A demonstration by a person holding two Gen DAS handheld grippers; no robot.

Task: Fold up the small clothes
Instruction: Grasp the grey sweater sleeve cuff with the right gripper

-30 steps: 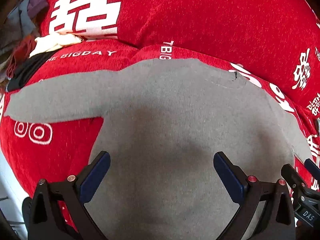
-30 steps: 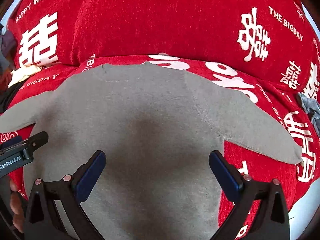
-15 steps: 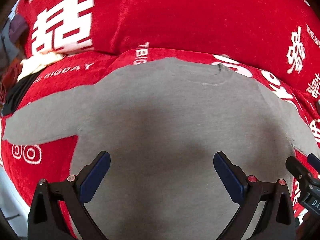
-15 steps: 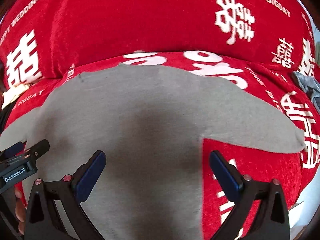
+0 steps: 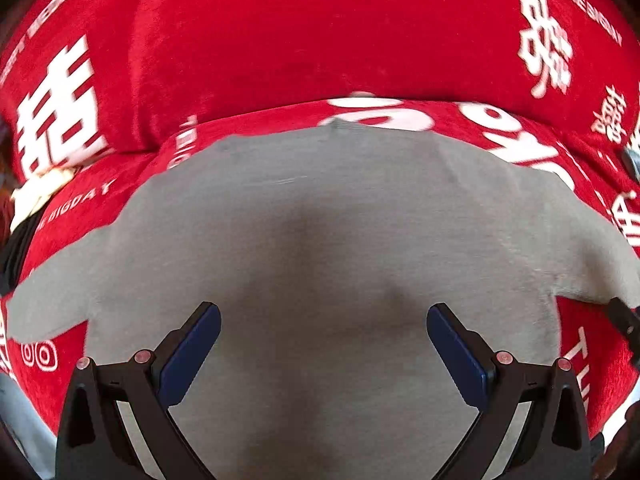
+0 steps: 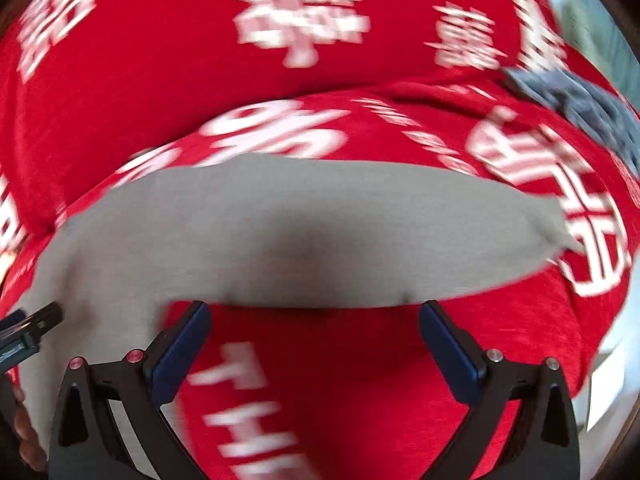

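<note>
A grey long-sleeved top [image 5: 320,240] lies flat on a red cover, both sleeves spread out sideways. My left gripper [image 5: 323,344] hovers over the body of the top, wide open with nothing between its blue pads. The right sleeve [image 6: 320,232] stretches across the right wrist view, which is blurred by motion. My right gripper [image 6: 314,340] is open too, over red cover just below that sleeve. The left gripper's tip [image 6: 32,324] shows at the left edge of the right wrist view, and the right gripper's tip [image 5: 624,320] at the right edge of the left wrist view.
The red cover [image 5: 280,40] with white characters and lettering rises into a backrest behind the top. White and dark clothes [image 5: 28,204] lie heaped at the far left. A dark grey-blue garment [image 6: 580,100] sits at the far right. The cover's front edge drops off near both grippers.
Both grippers have swung to the right over the top. The right one has left the body and now sits below the right sleeve. Both stayed open.
</note>
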